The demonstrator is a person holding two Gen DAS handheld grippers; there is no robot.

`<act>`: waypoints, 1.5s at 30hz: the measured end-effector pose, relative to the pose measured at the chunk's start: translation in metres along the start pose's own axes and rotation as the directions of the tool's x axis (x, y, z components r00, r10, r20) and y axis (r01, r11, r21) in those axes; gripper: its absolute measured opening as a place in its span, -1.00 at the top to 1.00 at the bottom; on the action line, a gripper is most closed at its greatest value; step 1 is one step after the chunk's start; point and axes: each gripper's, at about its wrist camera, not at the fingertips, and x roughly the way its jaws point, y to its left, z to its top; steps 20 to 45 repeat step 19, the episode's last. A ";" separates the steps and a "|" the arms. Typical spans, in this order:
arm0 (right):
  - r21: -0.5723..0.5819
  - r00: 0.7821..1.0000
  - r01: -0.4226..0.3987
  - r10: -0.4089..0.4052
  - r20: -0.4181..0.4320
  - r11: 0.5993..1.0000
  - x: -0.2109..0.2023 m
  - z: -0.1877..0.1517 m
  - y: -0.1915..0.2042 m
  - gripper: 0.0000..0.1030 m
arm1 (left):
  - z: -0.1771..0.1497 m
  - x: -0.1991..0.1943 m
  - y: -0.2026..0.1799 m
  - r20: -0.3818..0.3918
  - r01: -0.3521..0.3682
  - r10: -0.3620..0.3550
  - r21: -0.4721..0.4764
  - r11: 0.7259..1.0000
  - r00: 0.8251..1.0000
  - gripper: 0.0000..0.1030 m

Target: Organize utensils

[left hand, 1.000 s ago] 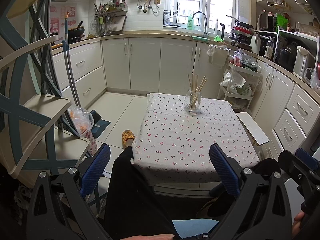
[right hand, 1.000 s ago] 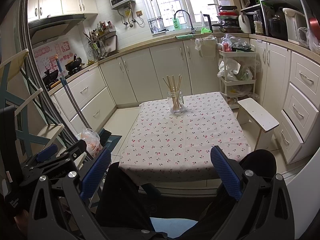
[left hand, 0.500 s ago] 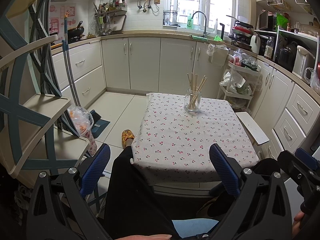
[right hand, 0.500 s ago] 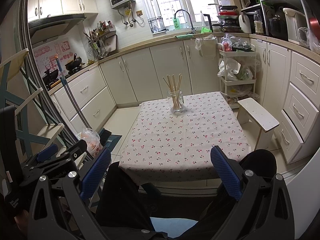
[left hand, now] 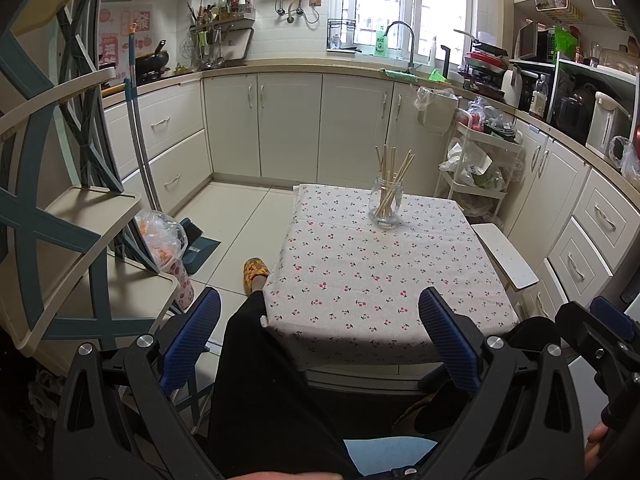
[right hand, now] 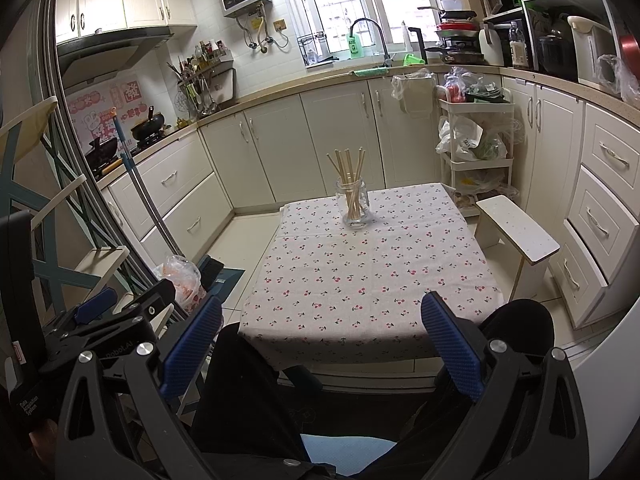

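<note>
While only the left view shows an orange slipper (left hand: pixel 256 272), both show the clear glass jar of wooden chopsticks (left hand: pixel 386 200) at twelve o'clock on the cherry-print tablecloth (left hand: pixel 380 280); left gripper (left hand: pixel 320 336) and right gripper (right hand: pixel 322 336) both spread apart, holding nothing, at the near edge.

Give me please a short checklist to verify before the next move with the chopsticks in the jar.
1. Left gripper open and holding nothing: ok.
2. Right gripper open and holding nothing: ok.
3. Jar stands upright on the far part of the table: ok.
4. Chopsticks are in the jar, tops sticking out and leaning apart: ok.
5. Tablecloth between the grippers and the jar has nothing lying on it: ok.
6. Grippers close enough to the jar: not ok, both sit back at the near edge, above the person's lap.
</note>
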 end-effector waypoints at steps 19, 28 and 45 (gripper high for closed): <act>0.000 1.000 -0.002 0.002 -0.002 1.000 -0.001 0.000 0.003 -0.86 | -0.006 -0.002 0.003 0.019 0.015 -0.014 -0.012 1.000 1.000 -0.85; 0.000 1.000 -0.002 0.002 -0.002 1.000 -0.001 0.000 0.003 -0.86 | -0.006 -0.002 0.003 0.019 0.015 -0.014 -0.012 1.000 1.000 -0.85; 0.000 1.000 -0.002 0.002 -0.002 1.000 -0.001 0.000 0.003 -0.86 | -0.006 -0.002 0.003 0.019 0.015 -0.014 -0.012 1.000 1.000 -0.85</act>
